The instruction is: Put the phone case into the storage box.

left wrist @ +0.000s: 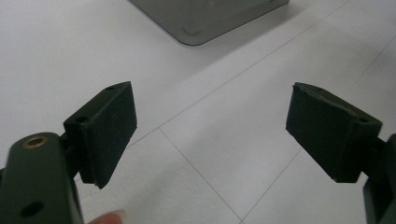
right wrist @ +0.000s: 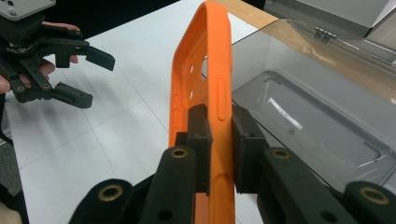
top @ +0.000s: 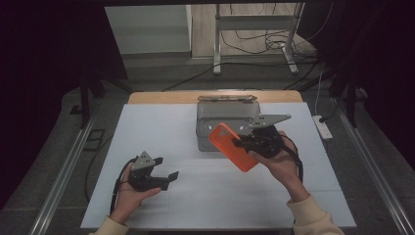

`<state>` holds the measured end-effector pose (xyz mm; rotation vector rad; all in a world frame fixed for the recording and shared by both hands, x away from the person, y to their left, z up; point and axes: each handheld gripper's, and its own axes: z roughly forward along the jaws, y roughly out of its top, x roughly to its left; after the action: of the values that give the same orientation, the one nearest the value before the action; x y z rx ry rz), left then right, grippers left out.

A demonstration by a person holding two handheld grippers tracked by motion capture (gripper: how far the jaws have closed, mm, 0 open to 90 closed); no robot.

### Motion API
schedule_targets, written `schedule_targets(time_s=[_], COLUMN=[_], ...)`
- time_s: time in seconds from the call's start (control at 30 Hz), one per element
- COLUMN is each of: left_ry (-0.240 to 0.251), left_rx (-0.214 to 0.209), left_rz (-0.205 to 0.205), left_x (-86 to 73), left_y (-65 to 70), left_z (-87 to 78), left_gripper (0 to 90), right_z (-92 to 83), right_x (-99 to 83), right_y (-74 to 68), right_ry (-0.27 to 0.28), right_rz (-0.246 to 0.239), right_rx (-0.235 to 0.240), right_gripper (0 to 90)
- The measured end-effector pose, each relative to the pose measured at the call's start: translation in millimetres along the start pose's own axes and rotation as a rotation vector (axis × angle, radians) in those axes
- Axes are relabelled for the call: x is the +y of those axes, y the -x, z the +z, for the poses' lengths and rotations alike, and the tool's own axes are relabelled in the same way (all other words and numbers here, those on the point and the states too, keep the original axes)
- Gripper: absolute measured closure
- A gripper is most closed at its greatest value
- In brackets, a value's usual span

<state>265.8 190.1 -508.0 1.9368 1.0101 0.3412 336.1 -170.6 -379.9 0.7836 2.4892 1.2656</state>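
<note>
The orange phone case [top: 232, 147] is what we have in hand, pinched on edge between the jaws of our right gripper [top: 243, 143]. In the high view it hangs tilted above the white table [top: 161, 127], its upper end toward 11 o'clock and its lower end toward 5 o'clock, overlapping the front right corner of the clear box [top: 215, 117]. From the right gripper view we look straight along the case [right wrist: 205, 79]: the two black pads press its side wall from both sides, and the case rises away from us toward 12 o'clock, with its button cutouts facing 9 o'clock. The clear box [right wrist: 317, 121] lies just beside it at 3 o'clock, its lid [right wrist: 336, 35] folded back.

Our left gripper [top: 166, 178] sits at about 8 o'clock from the case, well apart from it, held low over the table near the front edge. Its jaws stand wide apart with nothing between them; in the left gripper view we see bare table [left wrist: 210, 140] between the two pads [left wrist: 112, 126], and a corner of the box [left wrist: 205, 18] at 12 o'clock. The right gripper view catches that left gripper [right wrist: 77, 77] at 10 o'clock, jaws spread.
</note>
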Motion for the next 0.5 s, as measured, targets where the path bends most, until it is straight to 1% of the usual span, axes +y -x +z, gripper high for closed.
schedule_targets(time_s=[0.2,0.3,0.37,0.5], left_ry=[-0.001,0.004,0.008,0.001], left_rx=[0.002,0.005,0.007,0.001], left_rz=[0.001,0.005,0.001,0.004], left_x=[0.1,0.8,1.1,0.3], left_y=[0.2,0.4,-0.1,0.9], left_z=[-0.2,-1.9,-2.3,-0.9], left_gripper=[16.4,16.4,16.4,16.4], right_z=[-2.1,-3.0,-2.6,-3.3], right_x=[0.8,0.8,1.0,2.7], right_y=[0.8,1.2,1.9,3.8], right_ry=[0.002,0.001,-0.004,-0.005], right_rz=[0.002,0.003,0.005,0.004], right_rx=[-0.011,-0.013,-0.015,-0.021], right_gripper=[79.8,79.8,79.8,79.8])
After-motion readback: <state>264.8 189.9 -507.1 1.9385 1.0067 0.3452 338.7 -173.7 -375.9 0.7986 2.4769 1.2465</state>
